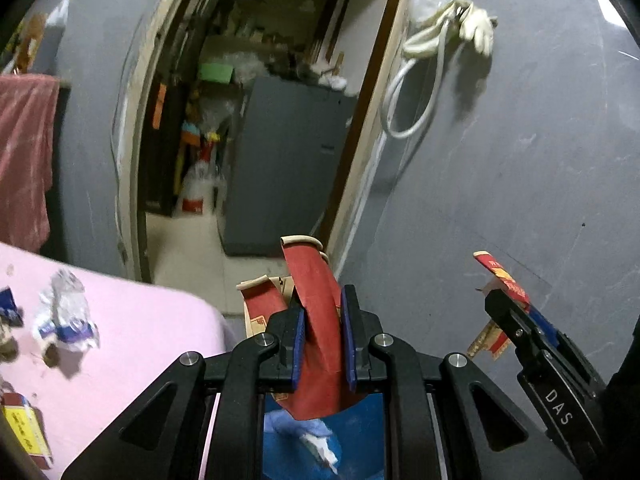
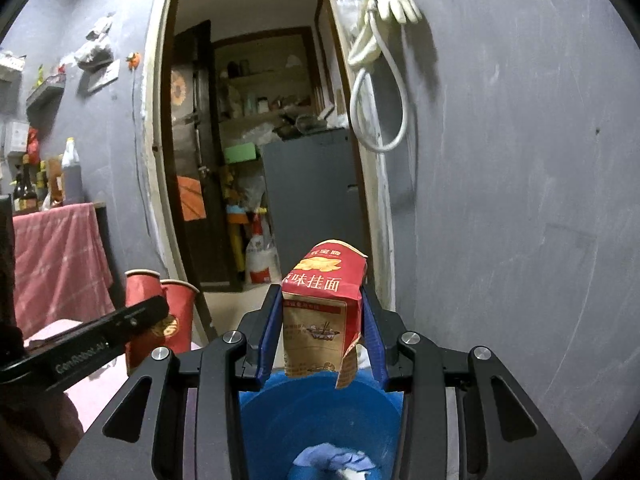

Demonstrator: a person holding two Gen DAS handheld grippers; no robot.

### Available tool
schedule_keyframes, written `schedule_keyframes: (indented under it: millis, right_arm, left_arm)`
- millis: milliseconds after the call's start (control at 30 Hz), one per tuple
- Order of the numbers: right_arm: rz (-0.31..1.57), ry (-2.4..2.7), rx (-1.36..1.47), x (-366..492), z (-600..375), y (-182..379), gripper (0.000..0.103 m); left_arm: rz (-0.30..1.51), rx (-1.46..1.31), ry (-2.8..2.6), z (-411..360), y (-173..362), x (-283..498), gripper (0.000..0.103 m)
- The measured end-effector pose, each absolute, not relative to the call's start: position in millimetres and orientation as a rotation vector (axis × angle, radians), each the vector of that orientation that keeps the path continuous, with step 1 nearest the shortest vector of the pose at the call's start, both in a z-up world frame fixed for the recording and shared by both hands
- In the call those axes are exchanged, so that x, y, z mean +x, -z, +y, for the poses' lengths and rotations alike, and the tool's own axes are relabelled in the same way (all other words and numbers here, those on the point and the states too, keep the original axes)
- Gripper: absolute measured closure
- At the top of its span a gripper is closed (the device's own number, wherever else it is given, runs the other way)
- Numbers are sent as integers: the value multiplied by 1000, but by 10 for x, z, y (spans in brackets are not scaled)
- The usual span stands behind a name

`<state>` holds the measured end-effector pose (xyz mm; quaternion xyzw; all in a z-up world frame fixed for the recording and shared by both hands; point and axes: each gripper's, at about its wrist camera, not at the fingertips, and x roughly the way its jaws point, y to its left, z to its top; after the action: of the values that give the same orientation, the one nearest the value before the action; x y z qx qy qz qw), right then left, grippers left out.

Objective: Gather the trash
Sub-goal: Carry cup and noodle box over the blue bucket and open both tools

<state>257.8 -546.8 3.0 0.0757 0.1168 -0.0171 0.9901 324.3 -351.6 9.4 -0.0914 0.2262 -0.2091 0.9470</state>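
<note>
My left gripper (image 1: pixel 323 334) is shut on the rim of a red paper cup (image 1: pixel 316 320), with a second red cup (image 1: pixel 260 304) nested beside it; both cups show in the right wrist view (image 2: pixel 160 312). My right gripper (image 2: pixel 322 328) is shut on a red noodle box (image 2: pixel 322 312), also seen in the left wrist view (image 1: pixel 504 284). Both are held above a blue bin (image 2: pixel 320 412) that holds crumpled blue and white trash (image 2: pixel 332 460). The bin shows under the left gripper too (image 1: pixel 360 420).
A pink table (image 1: pixel 132 332) at the left carries a crumpled wrapper (image 1: pixel 64 316) and a yellow box (image 1: pixel 28 432). Ahead is a grey wall (image 2: pixel 500 200) with hung gloves and a hose (image 2: pixel 380 40), and an open doorway (image 2: pixel 256 140) to a cluttered room.
</note>
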Motion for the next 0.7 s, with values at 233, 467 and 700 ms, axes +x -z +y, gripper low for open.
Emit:
schedule_keyframes:
  millis: [233,467,700]
  right_arm:
    - [295,28,171,2670,-5500,53,64]
    - [346,18,190,2757,-5497,105,56]
    - [333,46,191,2730,-5506,92,48]
  left_arm:
    - [527,-200,415,-3524,39,3375,88]
    - [582,-220,416,-3482,104,3438,77]
    - [602,-258,408,-3384,94,3452,67]
